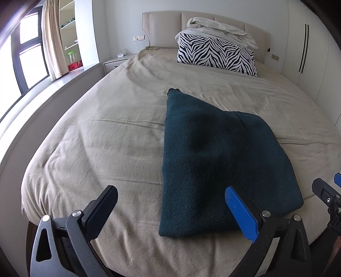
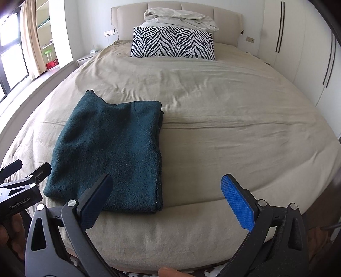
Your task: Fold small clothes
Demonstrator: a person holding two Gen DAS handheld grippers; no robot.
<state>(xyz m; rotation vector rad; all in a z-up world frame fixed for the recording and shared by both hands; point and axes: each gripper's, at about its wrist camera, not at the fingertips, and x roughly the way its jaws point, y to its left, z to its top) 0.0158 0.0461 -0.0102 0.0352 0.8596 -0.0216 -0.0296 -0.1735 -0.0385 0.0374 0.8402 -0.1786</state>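
sweater: dark teal knit point(image 1: 223, 162), folded into a neat-ish rectangle, lying flat on the bed near the foot edge. One narrower bit pokes out toward the far end, looks like a sleeve or collar, can't really tell which.
bed: beige sheet point(image 2: 213, 110), a bit wrinkly, sweater sits left of the middle in the right wrist view.
left tool: point(image 1: 170, 213) fingers spread wide, holding nothing, hovering just off the near edge of the bed. Its blue pad lines up over the sweater's near edge, but whether it touches is hard to say.
right tool: point(image 2: 168, 202) also spread wide and empty, near the foot of the bed, to the right of the sweater's near corner.
pillow: zebra print point(image 2: 172, 42), far end against the headboard.
duvet: pale bundle point(image 2: 181, 20) piled on top of the pillow.
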